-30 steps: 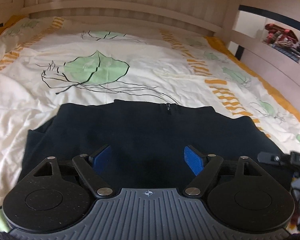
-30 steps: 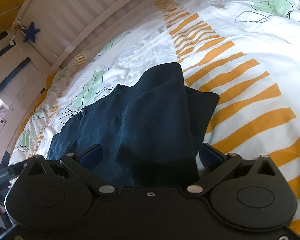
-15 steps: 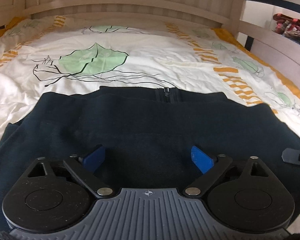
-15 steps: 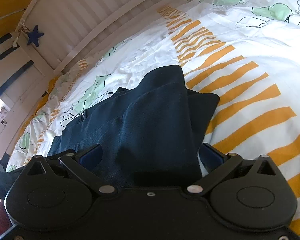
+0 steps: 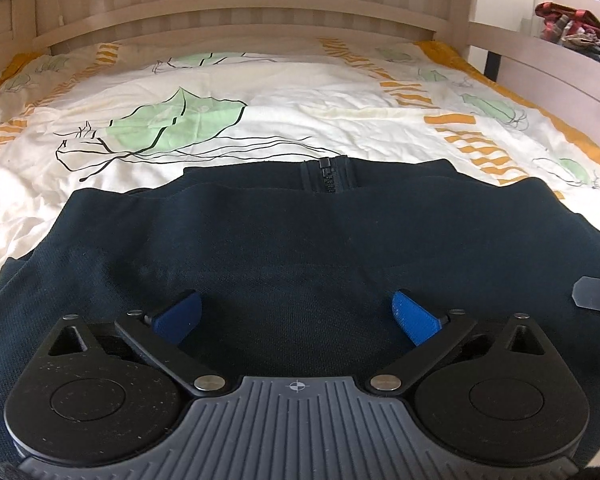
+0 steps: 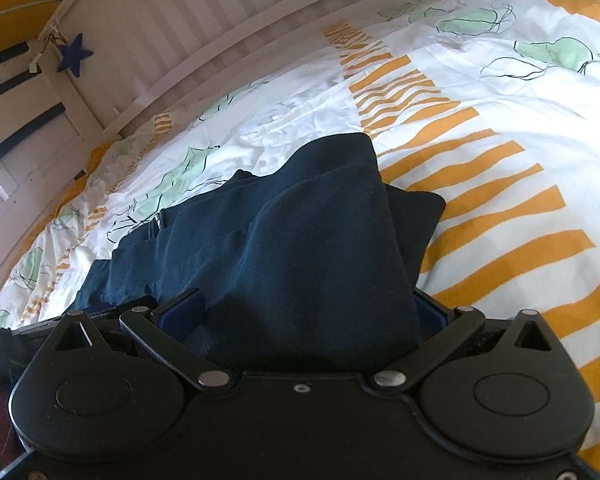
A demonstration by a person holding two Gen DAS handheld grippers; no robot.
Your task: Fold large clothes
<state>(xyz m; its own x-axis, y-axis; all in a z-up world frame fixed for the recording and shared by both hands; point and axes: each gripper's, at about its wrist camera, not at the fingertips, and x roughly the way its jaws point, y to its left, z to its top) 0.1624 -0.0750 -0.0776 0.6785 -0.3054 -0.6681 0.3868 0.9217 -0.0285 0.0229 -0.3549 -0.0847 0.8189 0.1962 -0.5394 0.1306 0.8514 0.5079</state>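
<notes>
across the lower half of the left wrist view a dark navy garment lies spread flat on the bed's duvet, its zipper at the middle of the far edge, pointing toward the slatted headboard at the top of the frame. the duvet is white with green leaf drawings and orange dashes. the left gripper sits low over the cloth near the bottom centre of the frame; its jaws are opening, the blue pads spread wide to either side, and nothing is pinched between them, only flat fabric lying beneath. at the right edge of that view a small dark piece of the other tool pokes in over the cloth. in the upper right, beyond the bed rail, a heap of red and mixed items sits on a shelf.

in the right wrist view the garment fills the centre, a thick folded layer humped up and running from the gripper toward the middle of the frame, with the striped orange part of the duvet to its right. the right gripper has its jaws standing wide with this bunched fold between them; the cloth hides the right pad almost wholly, and i cannot tell whether the pads press on it. a blue star hangs on the bed frame at upper left.
</notes>
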